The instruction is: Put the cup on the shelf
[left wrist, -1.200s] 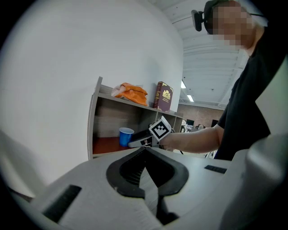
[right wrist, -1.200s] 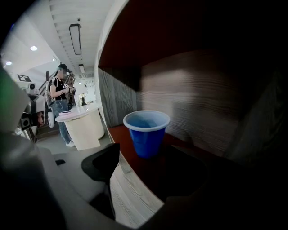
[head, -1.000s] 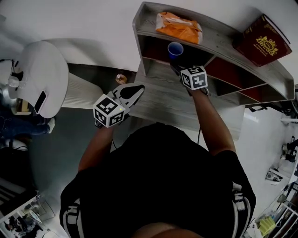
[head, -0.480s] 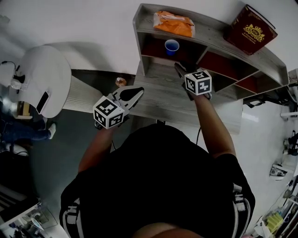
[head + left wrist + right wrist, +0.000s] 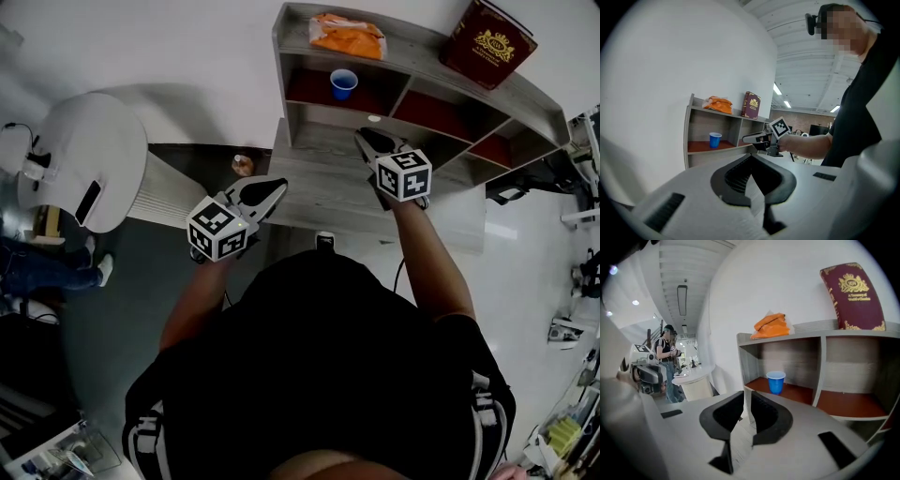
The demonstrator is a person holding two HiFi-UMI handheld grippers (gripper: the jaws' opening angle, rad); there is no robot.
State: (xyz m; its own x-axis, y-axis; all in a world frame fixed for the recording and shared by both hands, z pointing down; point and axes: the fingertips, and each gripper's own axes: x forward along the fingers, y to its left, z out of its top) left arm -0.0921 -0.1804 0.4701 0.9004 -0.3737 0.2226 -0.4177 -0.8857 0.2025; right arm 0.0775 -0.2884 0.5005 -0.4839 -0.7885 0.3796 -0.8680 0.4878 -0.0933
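In shelf bay [image 5: 309,90], cup [image 5: 343,82] free-standing; left gripper [image 5: 272,190] shut, right gripper [image 5: 364,139] just closed empty.

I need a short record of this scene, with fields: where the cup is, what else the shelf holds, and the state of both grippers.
cup: blue, upright, in the left compartment of the shelf, untouched
shelf top: orange bag at left, red book at right
right gripper: above the desk, outside the shelf; jaws have just been closing, almost together, nothing between
left gripper: near the desk's left edge; jaws together, empty
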